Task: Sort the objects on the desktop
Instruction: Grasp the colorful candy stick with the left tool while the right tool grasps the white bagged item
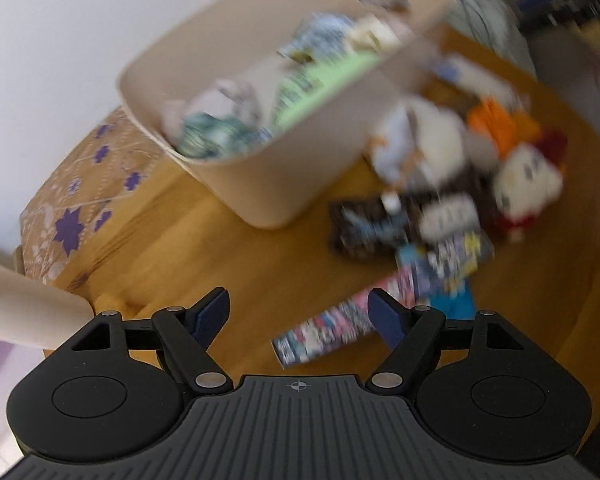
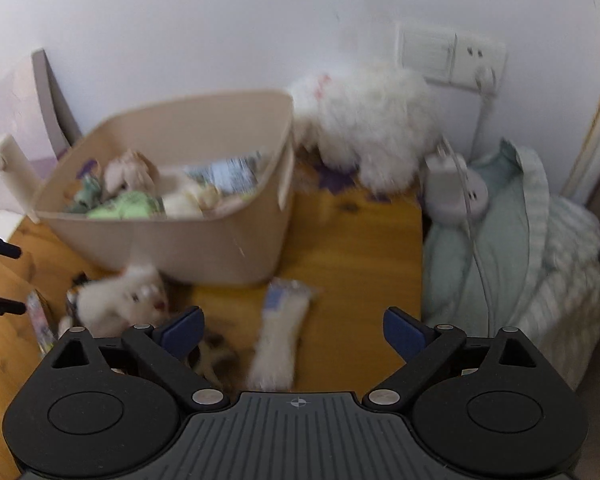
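Both views are blurred. The left tongs (image 1: 298, 316) gape wide and empty above the wooden tabletop (image 1: 236, 264), near a patterned packet (image 1: 332, 330). The right tongs (image 2: 294, 330) are also spread wide, holding nothing, over a white packet (image 2: 278, 340). The beige bin (image 2: 188, 236), partly filled, stands farther back.

Bare wooden tabletop (image 1: 236, 264): open strip between the left gripper (image 1: 298, 314), fingers apart and empty, and the beige plastic bin (image 1: 284, 184).

Blurred heap of packets and plush toys (image 1: 452, 200): blocks the ground right of the bin.

Colourful flat packet (image 1: 328, 330): lies just ahead of the left fingers.

Right gripper (image 2: 294, 330), spread and empty: bare wood (image 2: 356, 240) ahead, right of the bin (image 2: 204, 240).

Long white wrapped packet (image 2: 280, 332): lies between its fingers.

Fluffy white plush (image 2: 368, 120): closes the far end.

Pale green bedding (image 2: 512, 248): bounds the table's right edge.
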